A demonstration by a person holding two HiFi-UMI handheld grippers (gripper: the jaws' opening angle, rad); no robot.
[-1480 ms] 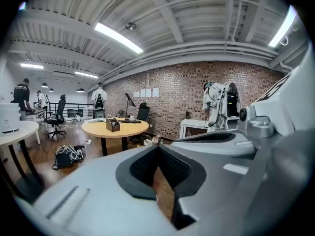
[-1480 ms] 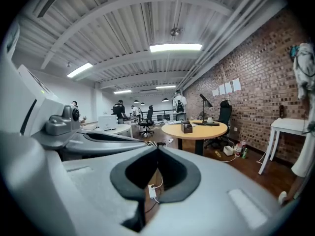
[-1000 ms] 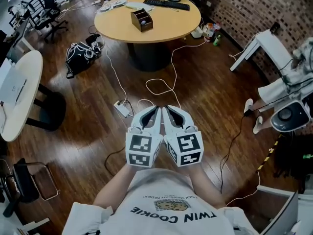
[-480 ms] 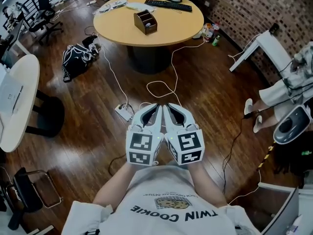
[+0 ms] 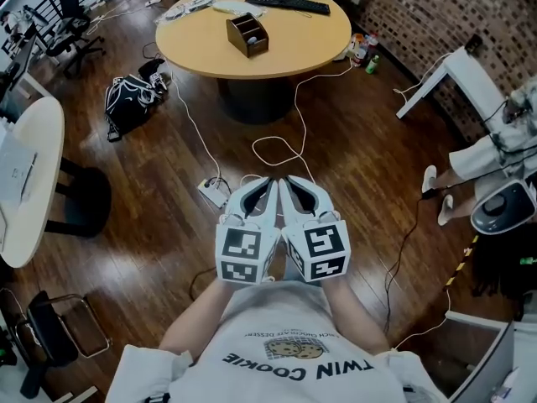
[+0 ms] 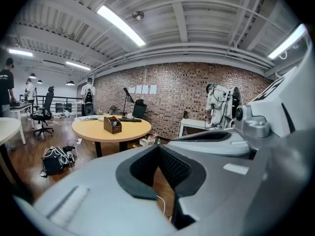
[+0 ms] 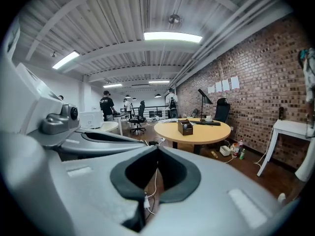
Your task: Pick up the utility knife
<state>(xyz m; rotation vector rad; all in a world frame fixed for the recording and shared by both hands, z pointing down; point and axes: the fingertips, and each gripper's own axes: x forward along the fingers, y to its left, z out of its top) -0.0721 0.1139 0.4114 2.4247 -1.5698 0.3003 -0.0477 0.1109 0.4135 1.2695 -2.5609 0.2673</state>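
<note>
Long ceiling tube lights (image 6: 120, 25) give even, fairly bright light in both gripper views. The head view is dimmer and muted, with a soft sheen on the dark wooden floor (image 5: 159, 242) and a brighter round worktop (image 5: 252, 36). Both gripper views bend strongly at the edges into black corners, and the left hand-held gripper (image 6: 158, 147) and right hand-held gripper (image 7: 157, 149) loom soft and out of focus near the lens.

Round wooden table (image 5: 277, 53) carries brown box (image 5: 247, 34), black keyboard (image 5: 294, 4). Black bag (image 5: 130, 99) on floor beside table. White power strip (image 5: 211, 192) nearer camera.
</note>
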